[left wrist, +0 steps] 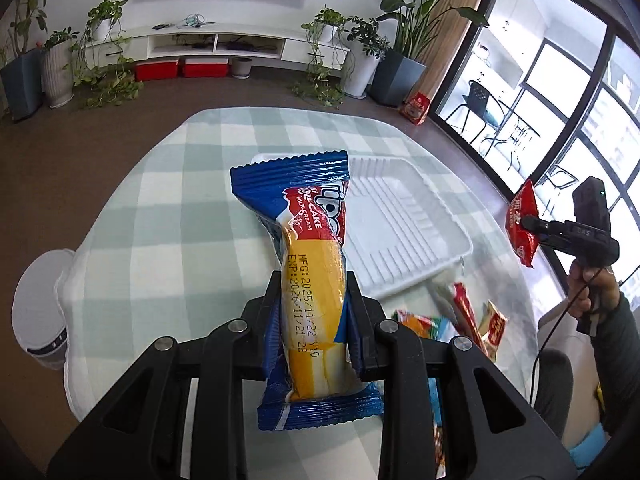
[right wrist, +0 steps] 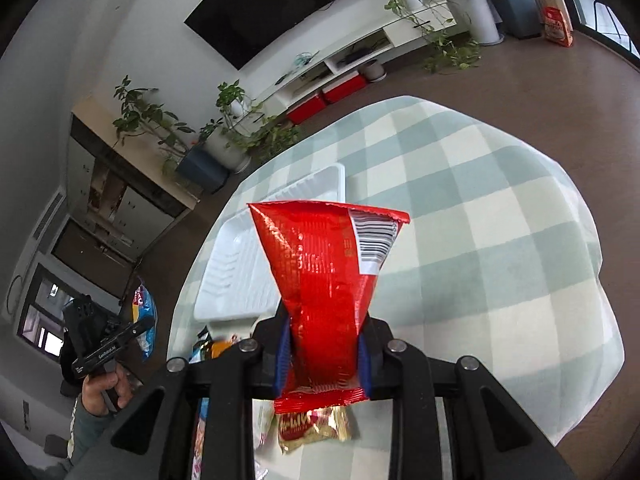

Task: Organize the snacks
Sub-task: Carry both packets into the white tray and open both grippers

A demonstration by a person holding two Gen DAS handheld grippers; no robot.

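Left wrist view: the roll cake packet [left wrist: 312, 264], blue ends and yellow middle, sits lengthwise between the fingers of the left gripper [left wrist: 310, 300], which are closed onto its waist so that the wrapper bulges past them at both ends. It hangs above the white tray [left wrist: 404, 224] on the checked tablecloth [left wrist: 176, 208], raised clear of the cloth; a mid-body hold likely keeps the long packet from swinging on the way to the tray. Right wrist view: the right gripper [right wrist: 326, 340] pinches a red packet [right wrist: 324, 264] near its lower seal, so the foil fans out wide above the jaws, barcode side up. This packet too is held in the air over the near edge of the tray. Both snacks appear to be in transit to the tray, which shows no snacks on the part in view. Loose snacks [left wrist: 452, 320] lie on the cloth just beside the tray's near corner, blurred; their count and brands cannot be read. Each held packet masks part of the tray floor behind it. The person's hand [left wrist: 592, 292] shows only at the frame edge.
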